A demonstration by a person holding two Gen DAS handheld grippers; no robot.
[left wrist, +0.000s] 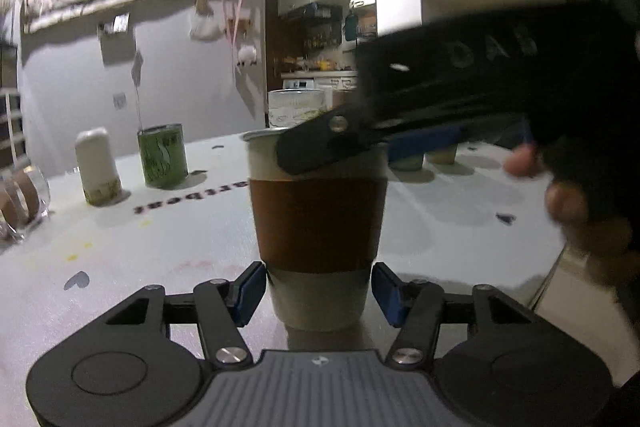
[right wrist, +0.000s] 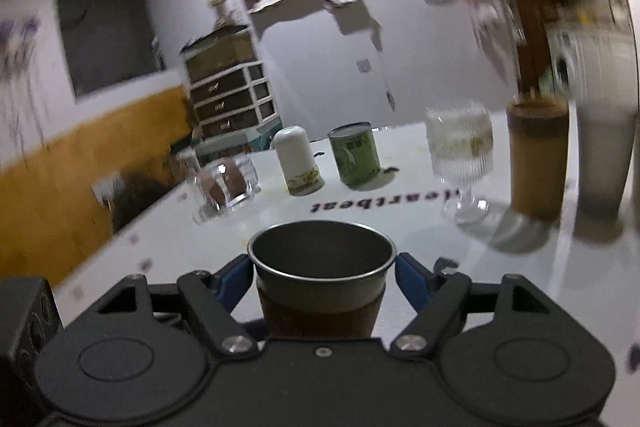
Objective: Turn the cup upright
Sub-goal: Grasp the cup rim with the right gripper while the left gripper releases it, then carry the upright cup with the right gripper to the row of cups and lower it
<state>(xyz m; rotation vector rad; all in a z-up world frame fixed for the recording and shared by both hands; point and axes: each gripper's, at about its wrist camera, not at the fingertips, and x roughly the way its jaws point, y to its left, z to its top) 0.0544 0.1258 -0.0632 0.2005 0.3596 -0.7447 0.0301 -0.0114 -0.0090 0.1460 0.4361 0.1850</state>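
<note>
Cup [left wrist: 318,223] stands upright on the white table [left wrist: 160,247], mouth up, brown sleeve around its middle. Left gripper [left wrist: 319,293] flanks the cup base with its blue pads [left wrist: 250,293] spread apart, clear of the wall on both sides. Right gripper [right wrist: 324,277] clamps the cup [right wrist: 322,267] just below the rim, pads [right wrist: 412,277] against both sides. A green can [left wrist: 163,155] and white bottle [left wrist: 98,167] stand well behind, side by side.
</note>
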